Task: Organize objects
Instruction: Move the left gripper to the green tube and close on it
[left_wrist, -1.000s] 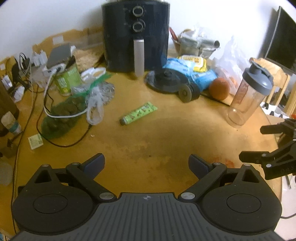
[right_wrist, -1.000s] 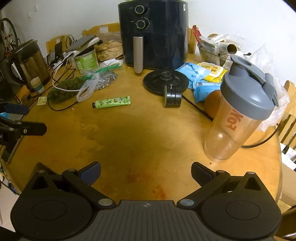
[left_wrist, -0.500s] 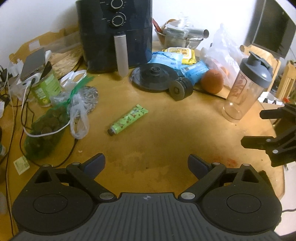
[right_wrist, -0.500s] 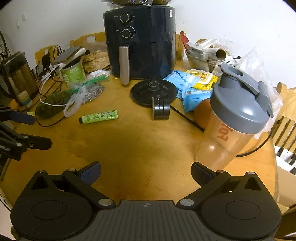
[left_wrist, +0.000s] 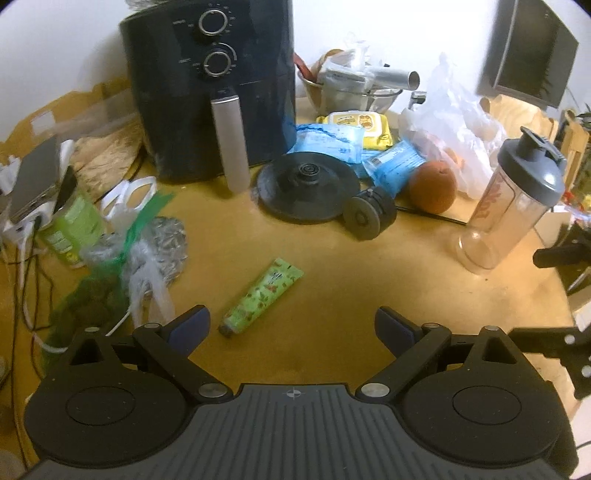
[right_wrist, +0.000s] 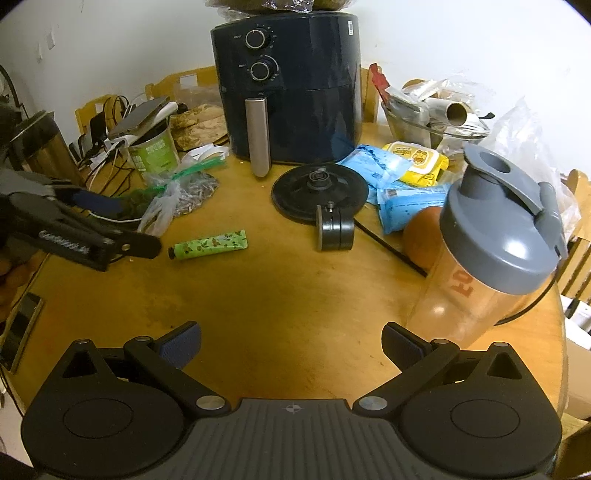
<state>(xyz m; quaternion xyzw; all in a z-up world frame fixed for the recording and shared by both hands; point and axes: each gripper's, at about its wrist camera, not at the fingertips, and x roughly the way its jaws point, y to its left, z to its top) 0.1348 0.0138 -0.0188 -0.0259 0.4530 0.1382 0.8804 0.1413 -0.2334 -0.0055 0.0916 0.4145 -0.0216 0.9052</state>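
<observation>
A green tube (left_wrist: 263, 296) lies on the wooden table (left_wrist: 332, 280), just ahead of my left gripper (left_wrist: 291, 323), which is open and empty; the tube's cap end is near the left fingertip. The tube also shows in the right wrist view (right_wrist: 208, 244). My right gripper (right_wrist: 291, 341) is open and empty; a clear shaker bottle with a grey lid (right_wrist: 491, 251) stands just ahead of its right finger. The bottle also shows in the left wrist view (left_wrist: 511, 203). The left gripper appears at the left edge of the right wrist view (right_wrist: 85, 229).
A black air fryer (left_wrist: 210, 88) stands at the back. A black kettle base (left_wrist: 306, 184), a round black adapter (left_wrist: 367, 218), an orange (left_wrist: 432, 186), blue and yellow packets (left_wrist: 332, 142), plastic bags (left_wrist: 147, 254) and a green can (right_wrist: 153, 153) crowd the table. Cables lie at the left.
Both grippers have moved forward over the table. The green tube is now close in front of the left gripper, and the shaker bottle is nearer the right gripper.
</observation>
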